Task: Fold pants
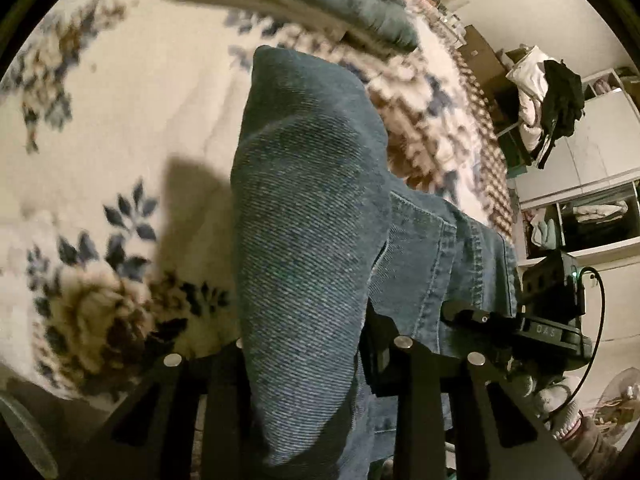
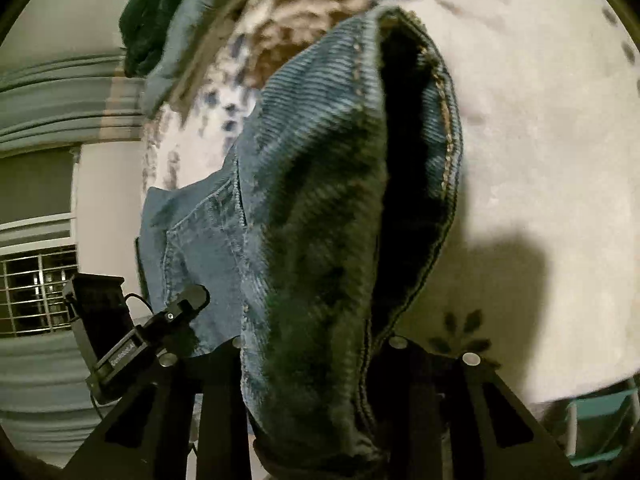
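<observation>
Blue denim pants (image 1: pixel 304 208) hang lifted above a floral bedspread (image 1: pixel 120 120). My left gripper (image 1: pixel 308 400) is shut on a fold of the denim, which fills the gap between its black fingers. My right gripper (image 2: pixel 312 408) is shut on the pants (image 2: pixel 320 200) too, at a stitched edge with a dark opening (image 2: pixel 404 140). The right gripper shows in the left wrist view (image 1: pixel 516 320) beside the cloth. The left gripper shows in the right wrist view (image 2: pixel 152 336). The cloth hides both sets of fingertips.
A teal folded cloth (image 1: pixel 344 4) lies at the far side of the bed. Shelves with clothes (image 1: pixel 580 216) and a chair piled with garments (image 1: pixel 548 92) stand to the right. A barred window (image 2: pixel 36 292) is on the left. A teal chair (image 2: pixel 604 420) is at lower right.
</observation>
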The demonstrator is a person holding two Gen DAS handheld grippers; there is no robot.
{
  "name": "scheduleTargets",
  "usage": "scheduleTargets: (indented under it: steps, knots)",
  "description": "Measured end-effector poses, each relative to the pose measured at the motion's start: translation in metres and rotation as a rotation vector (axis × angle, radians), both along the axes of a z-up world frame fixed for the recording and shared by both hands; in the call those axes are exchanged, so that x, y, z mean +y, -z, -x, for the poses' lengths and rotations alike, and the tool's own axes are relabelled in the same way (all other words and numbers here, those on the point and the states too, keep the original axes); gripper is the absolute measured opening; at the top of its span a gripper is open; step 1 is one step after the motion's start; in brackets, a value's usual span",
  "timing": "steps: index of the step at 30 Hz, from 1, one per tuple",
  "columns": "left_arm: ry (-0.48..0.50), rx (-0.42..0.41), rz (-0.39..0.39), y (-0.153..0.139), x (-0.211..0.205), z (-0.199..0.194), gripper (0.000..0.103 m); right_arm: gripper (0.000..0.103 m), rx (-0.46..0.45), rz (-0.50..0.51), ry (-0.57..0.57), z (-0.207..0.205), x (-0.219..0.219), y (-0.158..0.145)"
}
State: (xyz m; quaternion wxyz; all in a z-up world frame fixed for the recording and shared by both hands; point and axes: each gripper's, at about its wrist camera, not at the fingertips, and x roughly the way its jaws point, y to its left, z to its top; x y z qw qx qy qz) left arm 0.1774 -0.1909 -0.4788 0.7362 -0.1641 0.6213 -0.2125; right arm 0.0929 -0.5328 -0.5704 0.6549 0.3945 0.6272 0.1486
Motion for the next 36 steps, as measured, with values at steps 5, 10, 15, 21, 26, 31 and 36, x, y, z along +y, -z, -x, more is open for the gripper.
scheduleTargets:
  steps: [5, 10, 15, 21, 26, 31, 36]
  knots:
    - [0.013, -0.057, -0.025, -0.056, -0.005, -0.014, 0.027, 0.032, -0.048, -0.026, -0.002, -0.013, -0.004, -0.054]
    - [-0.015, -0.127, -0.015, -0.111, -0.01, -0.04, 0.027, 0.032, -0.103, -0.024, -0.002, -0.046, -0.012, -0.121]
    - [-0.025, -0.176, 0.023, -0.146, -0.01, -0.079, 0.027, 0.032, -0.159, 0.005, -0.011, -0.095, -0.016, -0.181]
    - [-0.017, -0.2, 0.069, -0.168, 0.0, -0.153, 0.027, 0.032, -0.198, 0.043, -0.004, -0.165, -0.024, -0.23]
    - [-0.021, -0.2, 0.104, -0.168, 0.013, -0.228, 0.027, 0.032, -0.211, 0.058, 0.014, -0.26, 0.007, -0.249]
    - [-0.051, -0.187, 0.138, -0.151, 0.03, -0.308, 0.026, 0.032, -0.22, 0.049, 0.02, -0.355, 0.019, -0.23]
    - [-0.092, -0.141, 0.159, -0.111, 0.047, -0.379, 0.026, 0.032, -0.213, 0.046, 0.012, -0.429, 0.059, -0.191]
